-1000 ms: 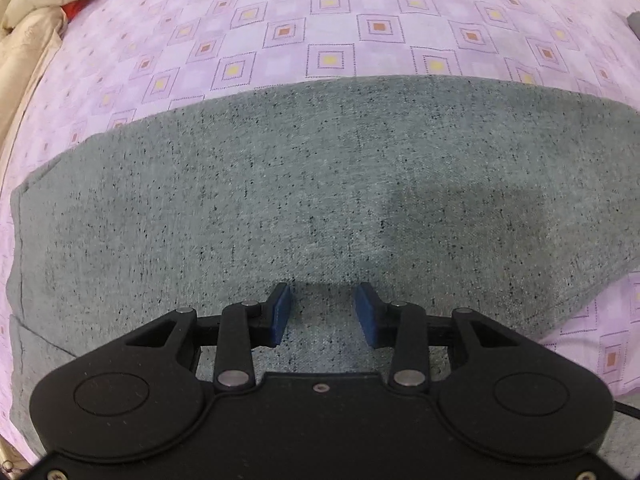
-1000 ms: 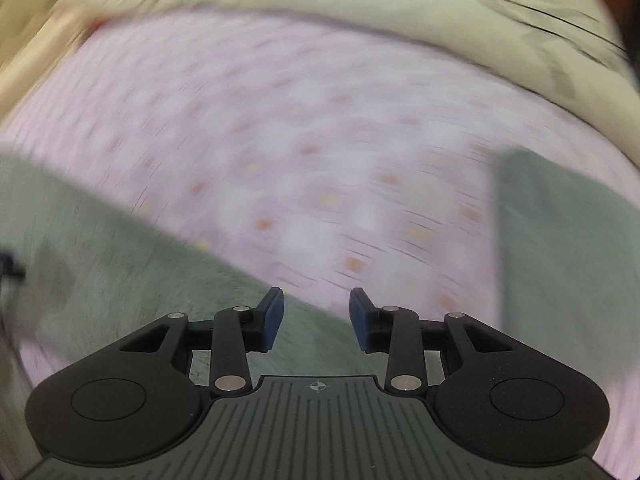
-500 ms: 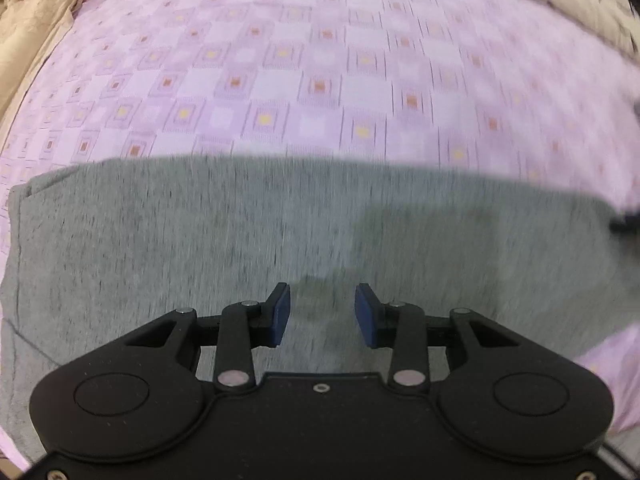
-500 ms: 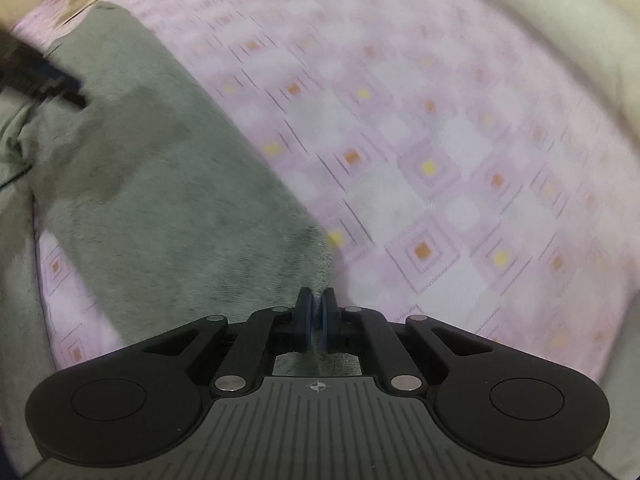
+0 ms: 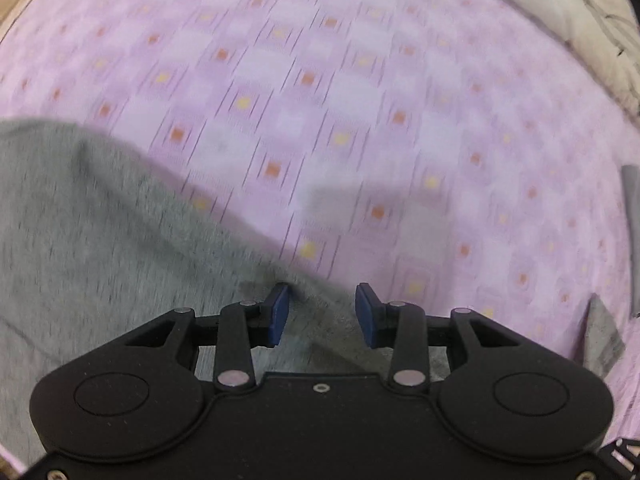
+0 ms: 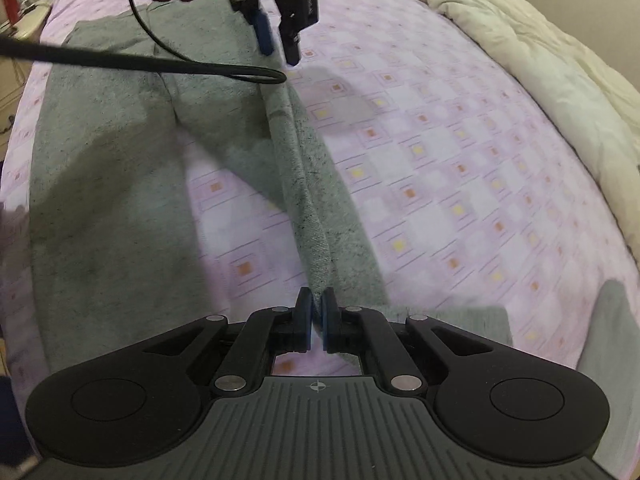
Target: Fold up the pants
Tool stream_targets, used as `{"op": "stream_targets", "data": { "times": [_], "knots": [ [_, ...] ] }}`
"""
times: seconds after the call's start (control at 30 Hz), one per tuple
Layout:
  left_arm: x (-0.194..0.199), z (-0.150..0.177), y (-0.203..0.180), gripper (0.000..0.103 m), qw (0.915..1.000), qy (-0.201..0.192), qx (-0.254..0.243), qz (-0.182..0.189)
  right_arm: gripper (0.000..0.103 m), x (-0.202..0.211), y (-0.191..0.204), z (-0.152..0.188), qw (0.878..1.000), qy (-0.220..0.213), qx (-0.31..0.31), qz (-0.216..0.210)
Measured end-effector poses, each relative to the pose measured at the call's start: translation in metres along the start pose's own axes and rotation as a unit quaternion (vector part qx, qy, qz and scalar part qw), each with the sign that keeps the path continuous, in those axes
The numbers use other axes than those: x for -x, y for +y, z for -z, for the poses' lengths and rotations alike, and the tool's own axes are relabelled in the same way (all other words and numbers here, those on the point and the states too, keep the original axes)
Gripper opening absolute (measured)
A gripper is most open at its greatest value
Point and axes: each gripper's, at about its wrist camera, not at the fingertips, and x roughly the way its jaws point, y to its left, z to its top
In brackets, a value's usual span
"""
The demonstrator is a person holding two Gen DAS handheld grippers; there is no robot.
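Grey pants lie on a purple patterned bedsheet. My right gripper is shut on the hem of one pant leg and holds it lifted, so the leg runs as a taut ridge up toward the left gripper. In the left wrist view the left gripper is open, with its blue pads either side of the pants' edge, which lies under it to the left. A grey strip of fabric shows at the far right.
A cream duvet is bunched along the right and far side of the bed; it also shows in the left wrist view. A black cable trails from the left gripper across the pants. Furniture stands off the bed's left edge.
My right gripper closed on the pant leg hem and lifted it. My left gripper stayed open and moved right, from over the middle of the pants to their edge.
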Motion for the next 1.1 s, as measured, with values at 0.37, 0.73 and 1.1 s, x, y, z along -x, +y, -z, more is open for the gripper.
{"op": "stream_targets", "data": {
  "times": [0.37,0.73,1.1],
  "knots": [
    [-0.022,0.020,0.018,0.004,0.9940,0.013,0.099,0.046,0.008,-0.006,0.019,0.006,0.999,-0.003,-0.022,0.050],
    [0.054,0.117,0.030,0.004,0.9967,-0.081,-0.002,0.010,0.033,0.051,-0.021,0.044,0.938,-0.035,-0.337,0.068],
    [0.048,0.129,0.043,0.004,0.9971,-0.074,-0.004,0.016,0.032,-0.056,-0.082,-0.036,0.846,0.020,-0.481,0.230]
  ]
}}
